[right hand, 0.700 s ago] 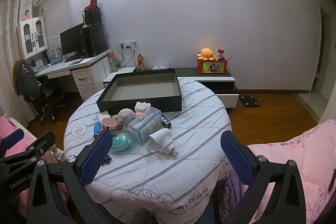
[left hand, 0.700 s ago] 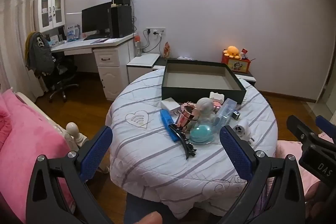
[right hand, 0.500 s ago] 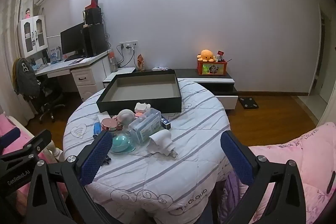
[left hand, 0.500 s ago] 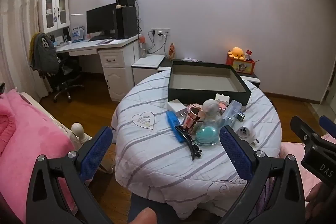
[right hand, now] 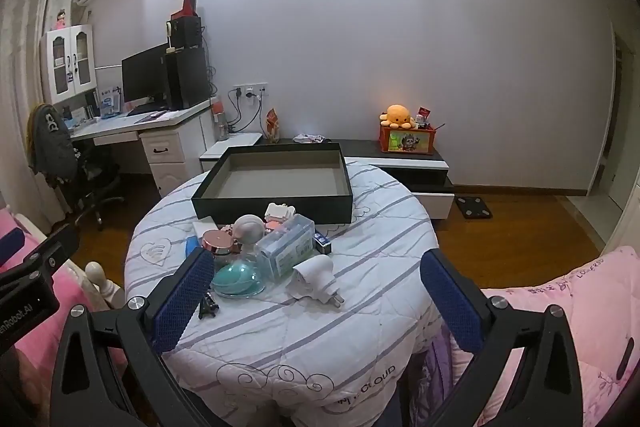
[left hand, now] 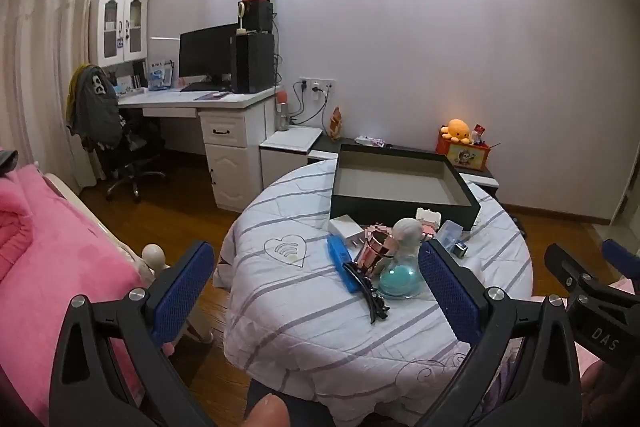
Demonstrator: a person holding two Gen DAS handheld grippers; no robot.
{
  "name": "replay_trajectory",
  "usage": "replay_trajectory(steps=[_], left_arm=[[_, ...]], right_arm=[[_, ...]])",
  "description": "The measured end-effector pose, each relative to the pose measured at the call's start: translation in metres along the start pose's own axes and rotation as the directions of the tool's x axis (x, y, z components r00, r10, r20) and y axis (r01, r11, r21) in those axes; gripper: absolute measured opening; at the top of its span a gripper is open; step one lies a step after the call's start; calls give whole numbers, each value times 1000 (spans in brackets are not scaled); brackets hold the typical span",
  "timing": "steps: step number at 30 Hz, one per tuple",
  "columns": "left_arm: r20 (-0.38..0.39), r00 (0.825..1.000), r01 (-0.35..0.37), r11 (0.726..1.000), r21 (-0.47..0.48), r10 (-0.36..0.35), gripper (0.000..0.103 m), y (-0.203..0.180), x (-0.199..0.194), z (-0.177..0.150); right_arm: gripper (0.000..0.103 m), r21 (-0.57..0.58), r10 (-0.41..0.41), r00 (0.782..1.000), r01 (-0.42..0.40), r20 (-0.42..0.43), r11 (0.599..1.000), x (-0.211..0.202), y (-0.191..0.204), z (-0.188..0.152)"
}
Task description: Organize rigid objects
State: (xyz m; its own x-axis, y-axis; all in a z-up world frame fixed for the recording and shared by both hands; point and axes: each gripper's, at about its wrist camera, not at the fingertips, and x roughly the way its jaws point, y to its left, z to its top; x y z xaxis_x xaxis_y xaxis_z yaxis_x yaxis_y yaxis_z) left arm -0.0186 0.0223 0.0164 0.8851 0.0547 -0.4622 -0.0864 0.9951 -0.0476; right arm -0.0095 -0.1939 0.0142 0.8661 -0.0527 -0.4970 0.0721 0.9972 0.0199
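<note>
A round table with a striped cloth (left hand: 304, 311) (right hand: 360, 307) holds a dark shallow tray (left hand: 404, 213) (right hand: 272, 207), empty inside. In front of the tray lies a cluster: a white charger (left hand: 344, 225), a blue flat case (left hand: 340, 263), a black hair clip (left hand: 370, 293), a rose-gold cup (left hand: 374, 251) (right hand: 218, 241), a teal dome (left hand: 400, 275) (right hand: 236, 279), a clear plastic box (right hand: 286, 247) and a white plug adapter (right hand: 316, 279). My left gripper (left hand: 314, 247) and right gripper (right hand: 317, 255) hover open short of the table, holding nothing.
A pink bed (left hand: 52, 251) lies at the left and a pink quilt (right hand: 560, 307) at the right. Behind stand a desk with a monitor (left hand: 208, 55), an office chair (left hand: 108, 131), a low cabinet with an orange plush toy (right hand: 398, 117), and a floor scale (right hand: 474, 207).
The left wrist view has swung a little to the left, so the table sits further right in it. The right wrist view is almost unchanged. Both grippers stay open.
</note>
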Motion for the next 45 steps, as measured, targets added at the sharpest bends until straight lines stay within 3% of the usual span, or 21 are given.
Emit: replay_trajectory(steps=[28, 35, 45], left_arm=[[-38, 999, 29, 999, 33, -27, 103, -4, 8, -8], [-104, 993, 51, 998, 24, -48, 103, -6, 40, -25], [-274, 960, 62, 998, 11, -57, 103, -21, 125, -69]], right_arm=[[103, 11, 0, 1000, 0, -9, 1000, 2, -7, 1], [103, 6, -3, 999, 4, -52, 1000, 28, -18, -12], [103, -15, 0, 973, -3, -229, 1000, 111, -32, -52]])
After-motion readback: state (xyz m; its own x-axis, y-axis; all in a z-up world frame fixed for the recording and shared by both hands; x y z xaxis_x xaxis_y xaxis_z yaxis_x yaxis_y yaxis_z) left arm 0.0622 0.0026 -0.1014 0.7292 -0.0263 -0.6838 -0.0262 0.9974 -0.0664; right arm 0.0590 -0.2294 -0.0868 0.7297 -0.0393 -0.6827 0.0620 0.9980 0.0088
